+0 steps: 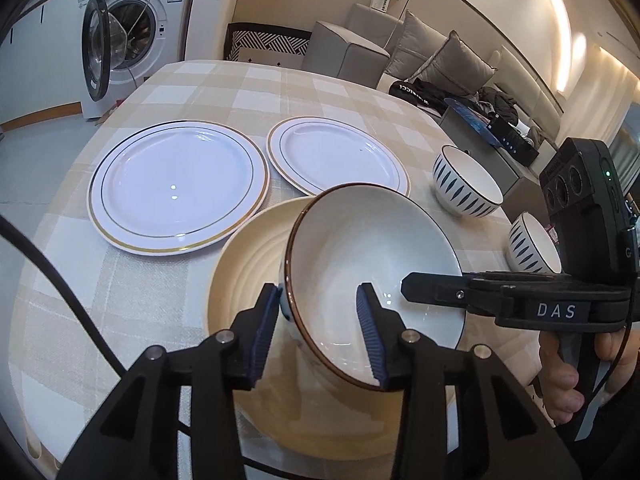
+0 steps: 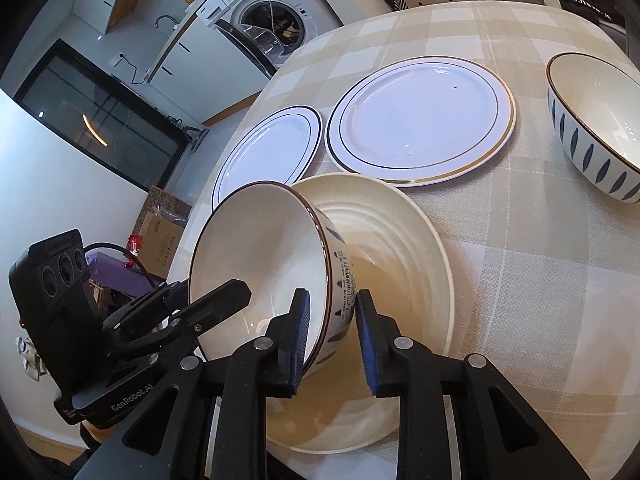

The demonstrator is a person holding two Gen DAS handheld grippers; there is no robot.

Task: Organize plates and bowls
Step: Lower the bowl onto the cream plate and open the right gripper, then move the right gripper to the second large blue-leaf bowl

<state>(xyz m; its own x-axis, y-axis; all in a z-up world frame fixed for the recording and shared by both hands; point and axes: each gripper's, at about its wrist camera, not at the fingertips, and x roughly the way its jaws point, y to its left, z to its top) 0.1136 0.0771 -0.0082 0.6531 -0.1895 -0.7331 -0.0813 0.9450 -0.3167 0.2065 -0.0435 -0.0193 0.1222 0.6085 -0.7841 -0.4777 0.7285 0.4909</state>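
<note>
A white bowl point(image 1: 372, 248) with a brown rim and blue marks outside lies tilted on its side inside a cream ribbed dish point(image 1: 240, 276) on the checked tablecloth. My left gripper point(image 1: 318, 296) straddles the bowl's near rim, one pad outside and one inside, with a gap at the inner pad. My right gripper point(image 2: 330, 308) straddles the bowl point(image 2: 260, 248) wall from the other side over the cream dish point(image 2: 400, 248); its outer pad stands clear of the wall. Each gripper shows in the other's view: the right gripper point(image 1: 416, 288) and the left gripper point(image 2: 216, 292).
Two white gold-rimmed plates point(image 1: 176, 184) point(image 1: 336, 156) lie side by side behind the dish. Two blue leaf-patterned bowls point(image 1: 468, 184) point(image 1: 532, 248) stand upright near the table's right edge. A washing machine point(image 1: 124, 28) with an open door and a grey sofa point(image 1: 440, 56) lie beyond the table.
</note>
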